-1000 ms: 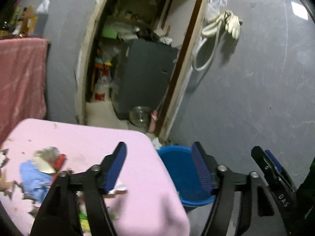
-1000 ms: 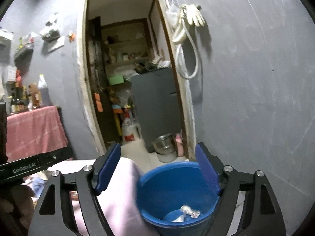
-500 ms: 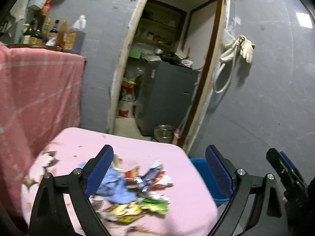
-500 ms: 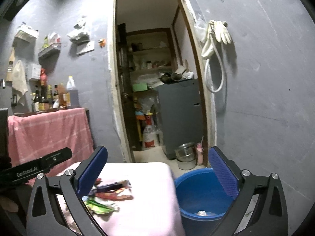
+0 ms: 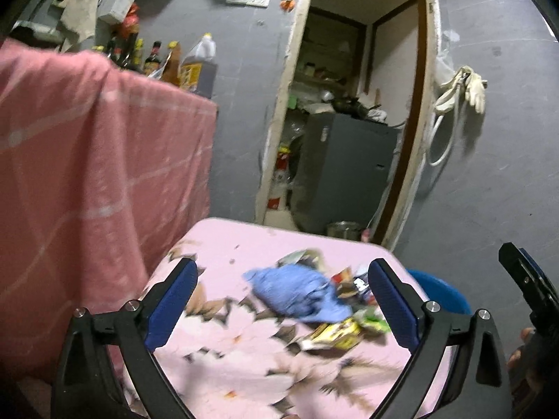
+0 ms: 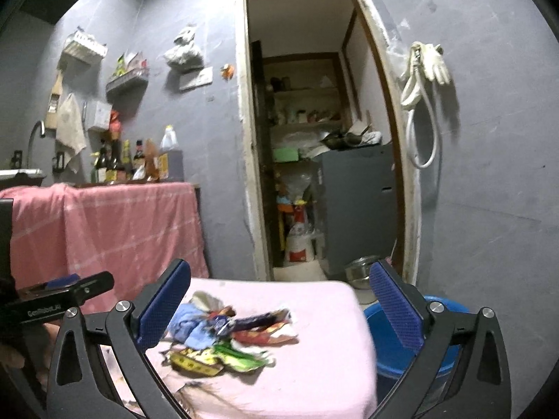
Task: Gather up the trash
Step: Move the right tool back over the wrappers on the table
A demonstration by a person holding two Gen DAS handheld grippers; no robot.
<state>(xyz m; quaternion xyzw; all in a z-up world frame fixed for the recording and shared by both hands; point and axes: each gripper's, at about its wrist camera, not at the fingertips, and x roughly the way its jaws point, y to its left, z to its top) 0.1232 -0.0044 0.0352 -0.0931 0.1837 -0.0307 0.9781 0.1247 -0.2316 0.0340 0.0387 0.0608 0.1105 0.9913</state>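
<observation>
Nearest, the left gripper [image 5: 281,293] and the right gripper [image 6: 279,296] both stand wide with nothing between their blue pads; their jaws have just been opening. Both views have swung away from the blue bucket [image 6: 394,335] and now face the pink table [image 5: 244,356]. On that table, toward the bucket side, lies the trash pile [image 6: 227,335]: crumpled wrappers and a blue cloth [image 5: 297,293]. The bucket sits just beside the table, low on its right. Judging by this, a drop is done and another pickup is next. Beyond the table, a doorway [image 6: 314,139] opens.
</observation>
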